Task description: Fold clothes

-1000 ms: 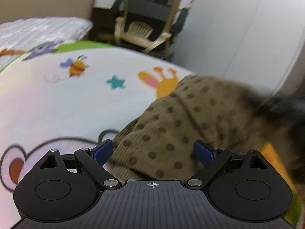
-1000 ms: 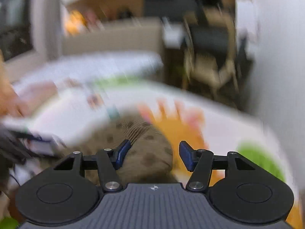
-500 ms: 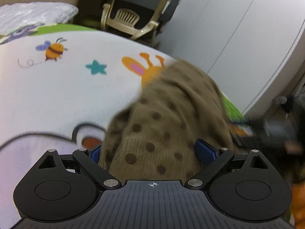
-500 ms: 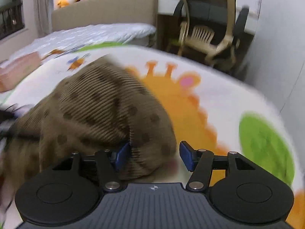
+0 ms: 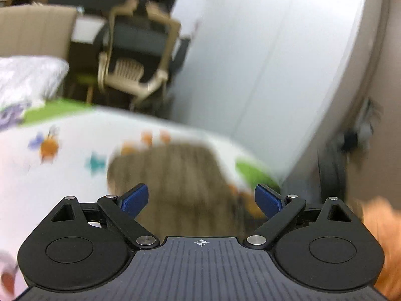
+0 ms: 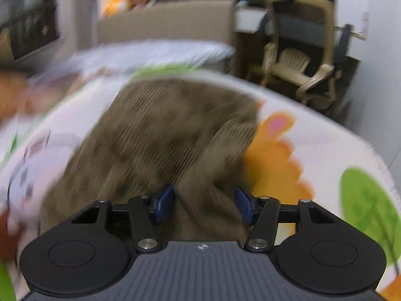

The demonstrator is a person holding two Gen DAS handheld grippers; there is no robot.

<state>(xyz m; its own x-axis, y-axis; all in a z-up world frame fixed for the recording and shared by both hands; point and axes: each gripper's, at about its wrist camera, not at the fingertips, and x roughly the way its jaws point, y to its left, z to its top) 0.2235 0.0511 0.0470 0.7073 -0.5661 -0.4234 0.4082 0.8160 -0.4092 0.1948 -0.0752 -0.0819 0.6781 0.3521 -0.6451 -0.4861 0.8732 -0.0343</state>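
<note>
A bed (image 6: 313, 135) with a cartoon-print sheet fills both views, a headboard and an office chair (image 6: 298, 57) beyond it. On the sheet lies the one garment in play, a brown ribbed sweater (image 6: 163, 130) with darker dots, bunched rather than flat; both frames are blurred by motion.

In the right wrist view a fold of the sweater runs back from the heap into the right gripper (image 6: 204, 204). Its jaws are closing at a middling width with the cloth between them; the cloth fills the gap, but through the blur I cannot tell whether the pads already press it.

In the left wrist view the sweater (image 5: 170, 175) lies ahead and below the left gripper (image 5: 201, 199). Its jaws stand wide, and the pads look clear of the knit, holding nothing.

Judged from this, the step in hand is a fold partway done: one side has let go while the right side takes hold of an edge to carry it over. The next move calls for the right jaws to pinch firmly on the edge alone, not a thick wad, then lift and lay it squarely across the body, with the left gripper free to pin or smooth the far side so the heap does not drag along the sheet.
</note>
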